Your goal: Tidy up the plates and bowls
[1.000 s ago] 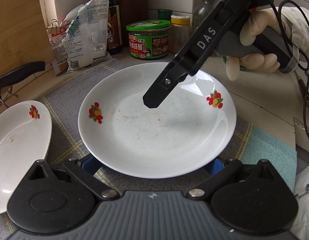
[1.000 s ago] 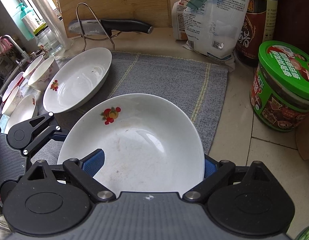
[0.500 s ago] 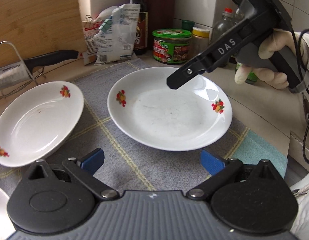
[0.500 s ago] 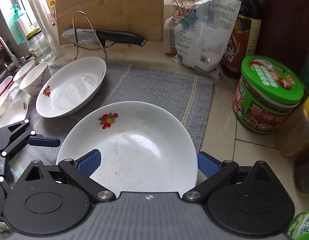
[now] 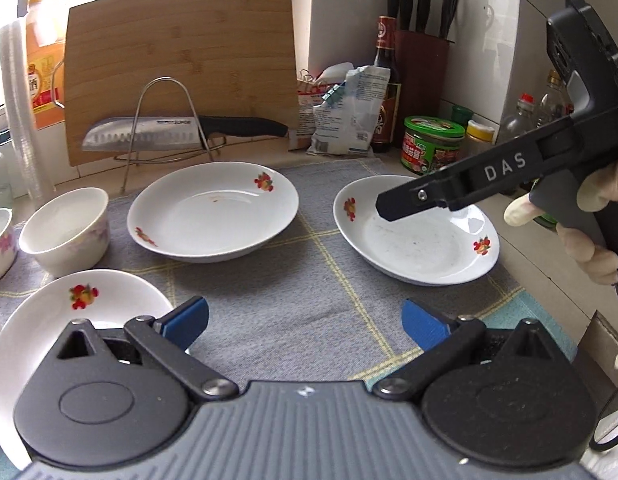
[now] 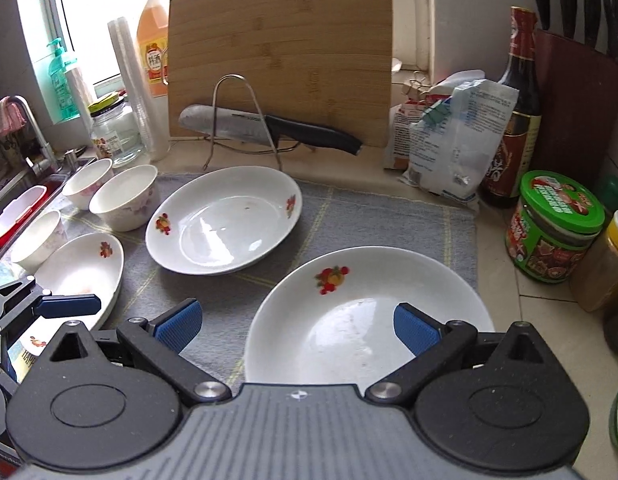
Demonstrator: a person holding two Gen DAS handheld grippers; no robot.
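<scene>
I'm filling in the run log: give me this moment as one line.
left gripper: open, empty, over mat | right gripper: open, above right plate | middle plate, bowls: on mat

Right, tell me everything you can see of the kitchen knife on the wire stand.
The kitchen knife lies level across a bent wire stand, blade pointing left in both views. Its wide, silvery blade looks like steel, with a row of oval dimples and a small printed mark; the handle is smooth black. It sits before the upright bamboo cutting board, behind the plates.
</scene>
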